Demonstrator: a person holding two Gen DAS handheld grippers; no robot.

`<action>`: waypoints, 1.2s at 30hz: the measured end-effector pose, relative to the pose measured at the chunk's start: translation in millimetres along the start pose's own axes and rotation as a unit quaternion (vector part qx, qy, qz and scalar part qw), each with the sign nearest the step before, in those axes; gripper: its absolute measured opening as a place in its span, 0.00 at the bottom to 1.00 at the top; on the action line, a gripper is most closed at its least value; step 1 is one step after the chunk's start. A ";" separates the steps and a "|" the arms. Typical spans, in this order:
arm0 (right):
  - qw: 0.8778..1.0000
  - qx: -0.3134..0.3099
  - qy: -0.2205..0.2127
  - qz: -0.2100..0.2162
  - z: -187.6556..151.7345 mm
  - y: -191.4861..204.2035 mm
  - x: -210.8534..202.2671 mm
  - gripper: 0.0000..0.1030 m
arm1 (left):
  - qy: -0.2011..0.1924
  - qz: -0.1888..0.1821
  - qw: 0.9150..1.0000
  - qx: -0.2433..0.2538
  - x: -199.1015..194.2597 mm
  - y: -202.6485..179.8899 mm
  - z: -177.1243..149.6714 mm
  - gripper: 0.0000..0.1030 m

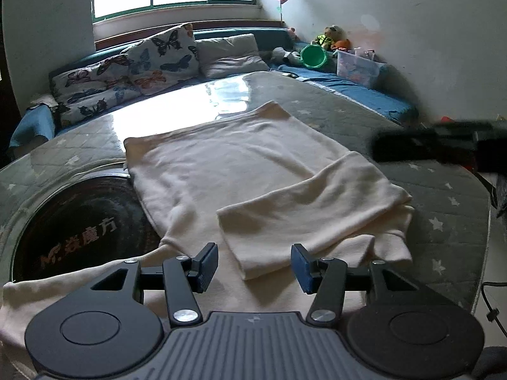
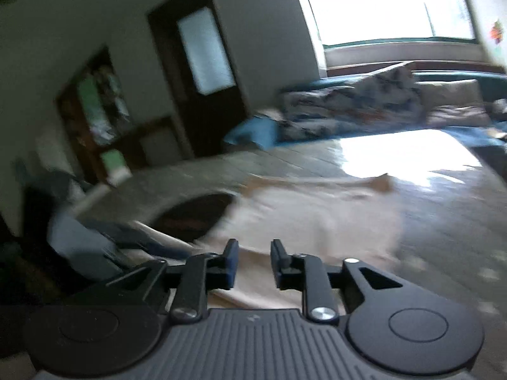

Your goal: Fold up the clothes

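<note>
A cream garment [image 1: 240,158] lies spread flat on the round table, and one sleeve [image 1: 310,202] is folded inward across its near right part. My left gripper [image 1: 254,264] hovers over the garment's near edge, its jaws standing wide with nothing between them. My right gripper [image 1: 443,145] shows as a dark blur at the right, above the table and off the cloth. The right wrist view is blurred. In it the right gripper [image 2: 254,262] has a gap between its pads and holds nothing, with the cream garment [image 2: 310,215] below and ahead.
The table has a grey quilted cover with white stars [image 1: 443,209] under glass and a dark round centre [image 1: 82,221] at the left. Behind it runs a blue sofa with butterfly pillows [image 1: 152,60], a green bucket [image 1: 312,57] and a clear box [image 1: 358,66]. A dark door [image 2: 202,63] stands far left.
</note>
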State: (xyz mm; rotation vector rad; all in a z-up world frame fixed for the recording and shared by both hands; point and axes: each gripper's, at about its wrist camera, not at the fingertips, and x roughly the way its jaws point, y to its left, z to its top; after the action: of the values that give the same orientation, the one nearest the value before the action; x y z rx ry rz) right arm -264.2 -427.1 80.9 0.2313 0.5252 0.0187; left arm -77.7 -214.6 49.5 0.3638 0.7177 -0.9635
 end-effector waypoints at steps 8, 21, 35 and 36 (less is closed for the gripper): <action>0.993 0.000 0.053 -0.104 -37.5 -47.6 -13.9 0.33 | 0.012 0.009 1.000 -0.012 19.1 7.9 4.0 0.49; 0.992 0.011 0.058 -0.113 -56.6 -60.5 -2.8 0.11 | 0.018 0.021 1.000 -0.011 35.1 6.6 3.5 0.08; 0.995 -0.048 0.016 -0.091 -18.8 -36.3 13.5 0.21 | 0.004 0.023 1.000 0.000 23.5 0.3 8.0 0.11; 0.995 -0.052 0.016 -0.089 -16.6 -34.8 20.5 0.26 | 0.006 0.023 1.000 0.001 24.1 0.1 8.0 0.11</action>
State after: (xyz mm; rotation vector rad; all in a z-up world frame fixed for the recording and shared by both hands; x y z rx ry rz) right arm -256.2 -455.8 49.0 0.0815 0.5737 -0.1226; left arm -65.7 -233.9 38.4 0.3862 0.7157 -0.9193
